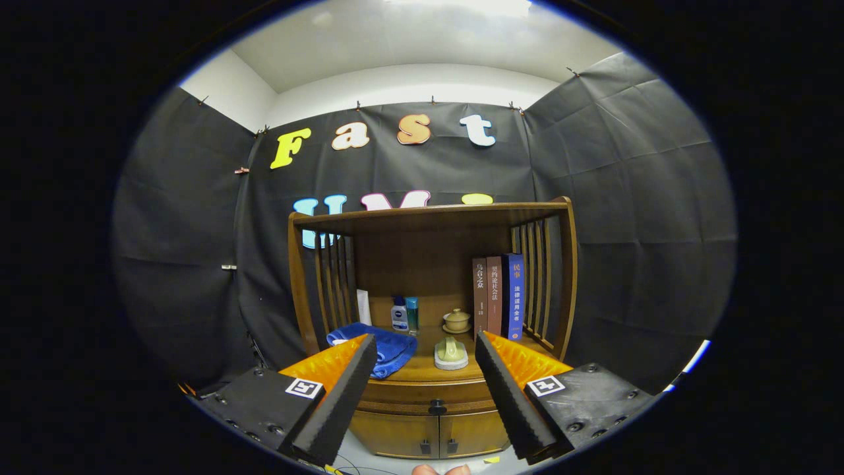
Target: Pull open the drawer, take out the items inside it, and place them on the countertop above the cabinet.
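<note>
The gripper (425, 349) hangs in front of a wooden cabinet (432, 264), its two fingers spread wide with nothing between them but open air; both fingertips (364, 353) stand well short of the furniture. Each finger's base carries a square black-and-white marker tag (304, 388).

Left to right on the countertop (422, 369): behind the slatted left side a white card (363, 307) leans upright, too small to read. Ahead of it a blue towel (379, 346) lies folded, partly hidden by the left fingertip. Behind the towel stand two small bottles side by side, a pale one with a dark blue round label (399, 315), the writing too small to make out, and a teal one (412, 313). Near the middle a pale green ornament on a white base (451, 353) sits toward the front edge, and behind it a small lidded cup on a saucer (456, 321). At the right three books (498, 297) stand upright, touching: two brownish spines and one blue, all bearing Chinese characters that are too blurred to read with certainty.

Below the countertop, seen between the fingers, the drawer (428, 396) is closed, with a dark round knob (436, 408) at its centre. Under it are two cabinet doors (428, 432) with small dark handles.
</note>
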`<state>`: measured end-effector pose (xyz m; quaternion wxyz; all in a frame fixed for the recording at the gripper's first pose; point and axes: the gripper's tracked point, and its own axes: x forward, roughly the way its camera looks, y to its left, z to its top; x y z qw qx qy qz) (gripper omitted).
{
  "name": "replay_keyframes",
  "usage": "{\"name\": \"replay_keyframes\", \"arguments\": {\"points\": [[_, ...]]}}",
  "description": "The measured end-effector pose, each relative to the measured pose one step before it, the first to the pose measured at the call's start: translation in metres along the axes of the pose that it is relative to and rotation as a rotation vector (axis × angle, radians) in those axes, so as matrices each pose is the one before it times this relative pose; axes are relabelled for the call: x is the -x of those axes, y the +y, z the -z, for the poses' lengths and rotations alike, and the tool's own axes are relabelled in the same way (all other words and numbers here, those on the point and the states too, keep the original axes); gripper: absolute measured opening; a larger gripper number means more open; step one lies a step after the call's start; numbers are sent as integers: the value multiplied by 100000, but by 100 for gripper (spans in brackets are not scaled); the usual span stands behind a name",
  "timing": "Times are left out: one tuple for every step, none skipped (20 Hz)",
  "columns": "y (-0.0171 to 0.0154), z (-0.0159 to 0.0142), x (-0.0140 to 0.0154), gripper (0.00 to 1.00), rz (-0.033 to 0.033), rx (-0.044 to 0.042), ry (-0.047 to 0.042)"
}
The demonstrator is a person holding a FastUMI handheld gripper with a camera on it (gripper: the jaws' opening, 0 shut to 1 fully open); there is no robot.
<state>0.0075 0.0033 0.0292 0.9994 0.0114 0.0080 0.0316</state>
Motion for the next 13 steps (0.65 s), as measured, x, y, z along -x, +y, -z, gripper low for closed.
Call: {"name": "replay_keyframes", "arguments": {"points": [[66,-29,3,97,-206,163,-56],[29,-40,17,97,11,254,-1],[-27,11,21,97,-71,202,26],[-16,45,-68,97,78,62,88],[66,65,7,97,-49,-157,181],[34,25,-1,97,-54,-108,161],[-36,33,-58,97,310,241,65],[-103,-117,37,97,160,378,-230],[-76,-13,19,97,183,433,-116],[14,121,-44,97,46,136,161],[114,44,27,97,-205,-297,147],[113,49,25,97,-187,-290,208],[16,123,20,97,-155,-74,150]]}}
